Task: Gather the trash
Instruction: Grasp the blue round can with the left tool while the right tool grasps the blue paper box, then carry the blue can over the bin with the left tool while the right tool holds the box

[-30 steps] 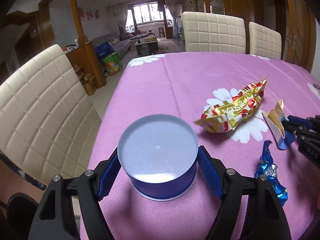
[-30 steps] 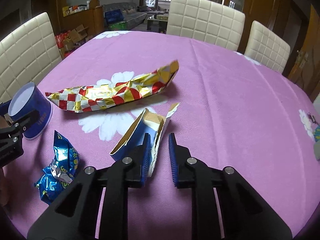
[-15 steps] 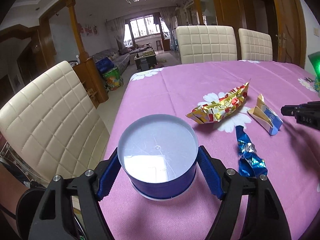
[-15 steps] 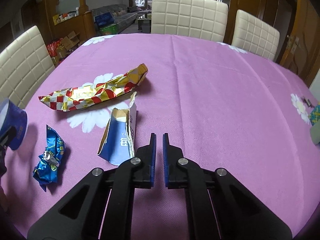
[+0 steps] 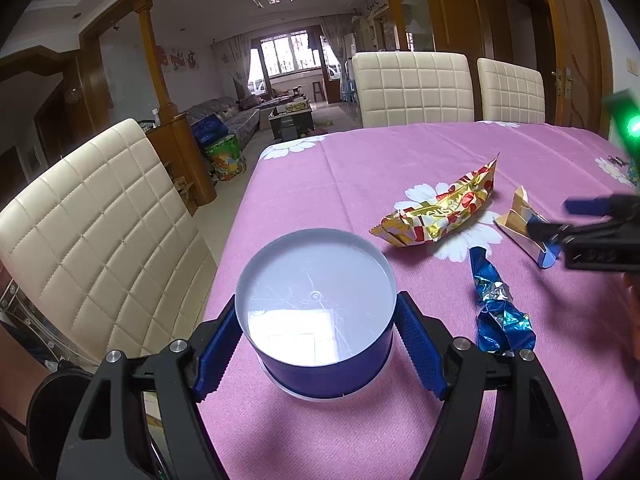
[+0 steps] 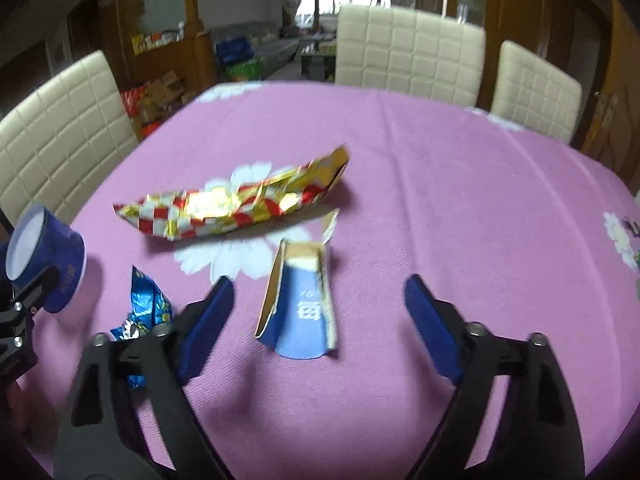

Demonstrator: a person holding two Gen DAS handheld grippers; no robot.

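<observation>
My left gripper (image 5: 316,312) is shut on a blue cup (image 5: 328,372) with a white inside, near the table's left edge. In the right wrist view the cup (image 6: 44,264) shows tilted at the far left. A torn blue and gold paper wrapper (image 6: 304,320) lies flat on the pink tablecloth (image 6: 460,200). My right gripper (image 6: 319,284) hovers over it; its jaws are opening, one on either side, and do not touch it. A red and gold foil wrapper (image 6: 236,208) lies just beyond. A crumpled blue foil wrapper (image 6: 148,308) lies to the left.
Cream padded chairs stand at the table's left side (image 5: 100,232) and far side (image 5: 412,88). The table edge runs close by on the left. A small item (image 6: 632,236) lies at the far right on the cloth.
My right gripper let go of the blue paper wrapper, which dropped flat, and its jaws then spread wide around it. The left gripper drew back a little with the cup.
</observation>
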